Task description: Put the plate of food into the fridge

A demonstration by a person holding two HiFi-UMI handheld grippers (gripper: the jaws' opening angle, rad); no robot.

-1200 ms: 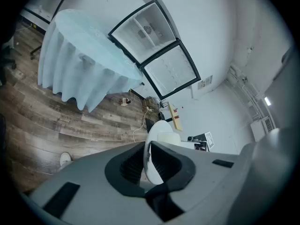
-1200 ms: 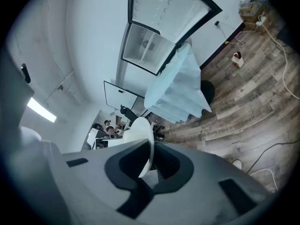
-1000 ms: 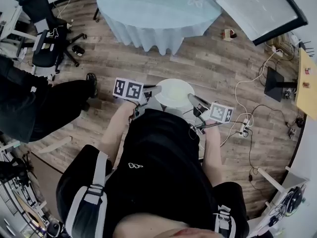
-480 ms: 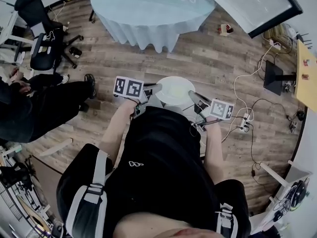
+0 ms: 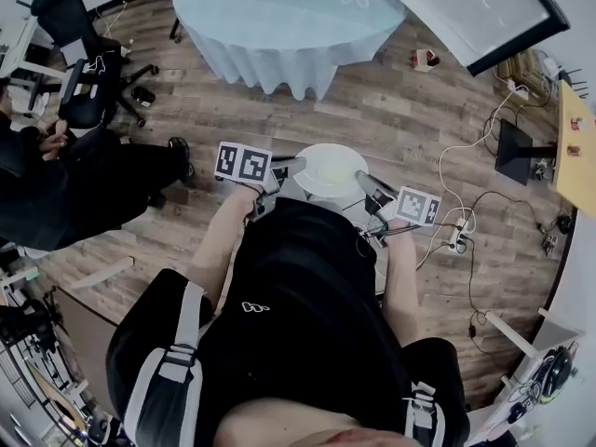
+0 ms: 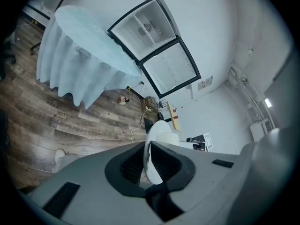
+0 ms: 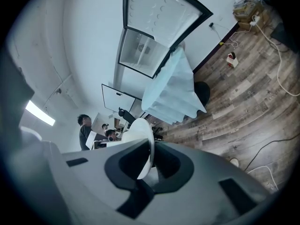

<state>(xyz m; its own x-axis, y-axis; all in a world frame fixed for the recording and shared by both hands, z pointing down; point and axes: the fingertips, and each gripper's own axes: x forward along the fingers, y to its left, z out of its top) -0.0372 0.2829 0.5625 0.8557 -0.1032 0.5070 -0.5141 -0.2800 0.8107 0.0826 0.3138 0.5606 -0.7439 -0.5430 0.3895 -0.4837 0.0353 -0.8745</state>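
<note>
In the head view I carry a white plate (image 5: pixel 329 170) in front of my body, above the wooden floor. My left gripper (image 5: pixel 286 169) is shut on the plate's left rim and my right gripper (image 5: pixel 365 186) is shut on its right rim. The left gripper view shows the plate (image 6: pixel 157 149) edge-on between the jaws; the right gripper view shows the plate (image 7: pixel 143 139) the same way. A pale block of food (image 6: pixel 168 138) lies on it. The fridge (image 6: pixel 157 55) stands open behind the table, its door (image 5: pixel 484 12) swung out at the head view's top right.
A round table with a light blue cloth (image 5: pixel 279 17) stands ahead of me. A person in black (image 5: pixel 65 189) and office chairs (image 5: pixel 88 82) are at the left. Cables and a power strip (image 5: pixel 458 236) lie on the floor at the right, near a yellow table (image 5: pixel 577 147).
The plate and both grippers keep their hold and place. The view has shifted slightly, and the person in black at the left has drawn back a little.
</note>
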